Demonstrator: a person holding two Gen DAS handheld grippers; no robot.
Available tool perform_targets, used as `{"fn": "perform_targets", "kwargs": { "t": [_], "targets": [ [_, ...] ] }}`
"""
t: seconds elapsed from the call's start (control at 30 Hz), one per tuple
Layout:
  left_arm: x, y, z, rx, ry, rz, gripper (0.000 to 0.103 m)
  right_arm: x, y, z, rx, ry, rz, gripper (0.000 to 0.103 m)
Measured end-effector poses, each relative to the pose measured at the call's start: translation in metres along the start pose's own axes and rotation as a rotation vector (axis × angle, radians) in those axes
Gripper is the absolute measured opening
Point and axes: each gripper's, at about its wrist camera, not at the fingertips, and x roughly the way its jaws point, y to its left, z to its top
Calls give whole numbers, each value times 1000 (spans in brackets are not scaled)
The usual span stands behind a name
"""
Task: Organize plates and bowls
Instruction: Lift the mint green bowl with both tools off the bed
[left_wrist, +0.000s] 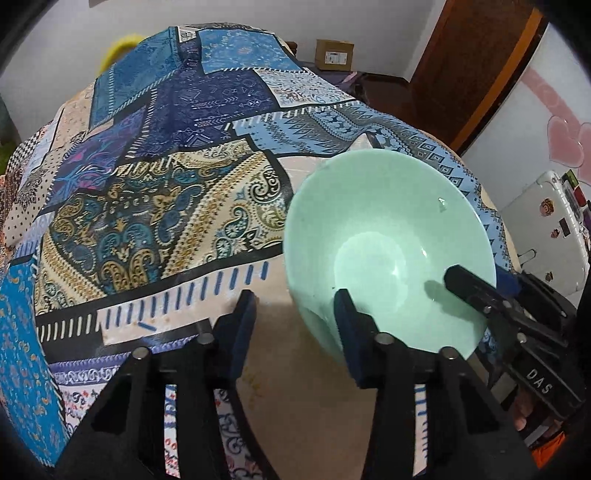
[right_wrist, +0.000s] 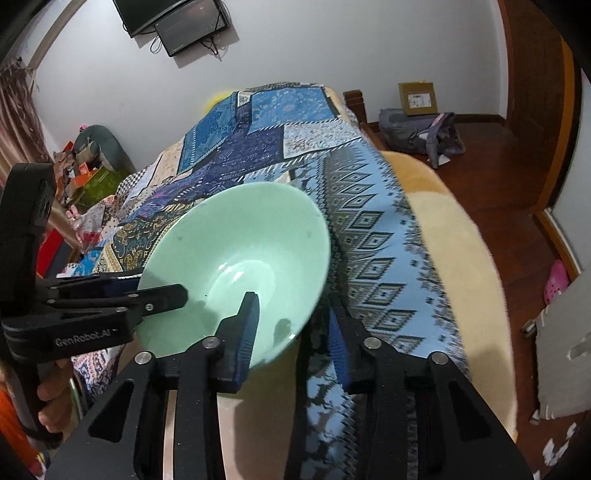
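Observation:
A pale green bowl (left_wrist: 388, 251) is held tilted above the patterned cloth (left_wrist: 155, 184). My left gripper (left_wrist: 295, 332) has its jaws wide apart, one finger inside the bowl and one outside its rim. My right gripper (right_wrist: 291, 332) likewise straddles the bowl's (right_wrist: 240, 258) near rim, one finger inside and one outside under it. In each view the other gripper's finger reaches over the bowl's rim from the side. I cannot tell which fingers press on the wall. No plates show.
The patchwork cloth (right_wrist: 369, 229) covers a bed or table that drops off on the right to a wooden floor (right_wrist: 498, 166). A cardboard box (right_wrist: 417, 98) and a grey bag (right_wrist: 417, 129) lie by the far wall. Clutter lies at left (right_wrist: 92, 173).

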Motion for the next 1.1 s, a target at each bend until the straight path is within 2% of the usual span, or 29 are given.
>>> {"fn": "perform_targets", "kwargs": {
  "t": [0.13, 0.17, 0.23, 0.37, 0.5, 1.1],
  "targets": [
    [6, -8, 0, 28, 7, -15, 21, -3, 3, 0, -7, -6, -27, 27],
    [7, -11, 0, 36, 12, -18, 19, -4, 4, 0, -8, -7, -33, 26],
    [6, -14, -1, 44, 1, 3, 20, -7, 7, 0, -16, -7, -43, 26],
    [1, -12, -7, 28, 8, -15, 19, -14, 15, -1, -25, -11, -49, 26],
    [-14, -12, -15, 27, -5, -2, 19, -26, 27, -4, -33, -17, -50, 27],
    [-153, 1, -70, 10, -141, 59, 19, -101, 110, -17, -108, -117, 36, 27]
  ]
}}
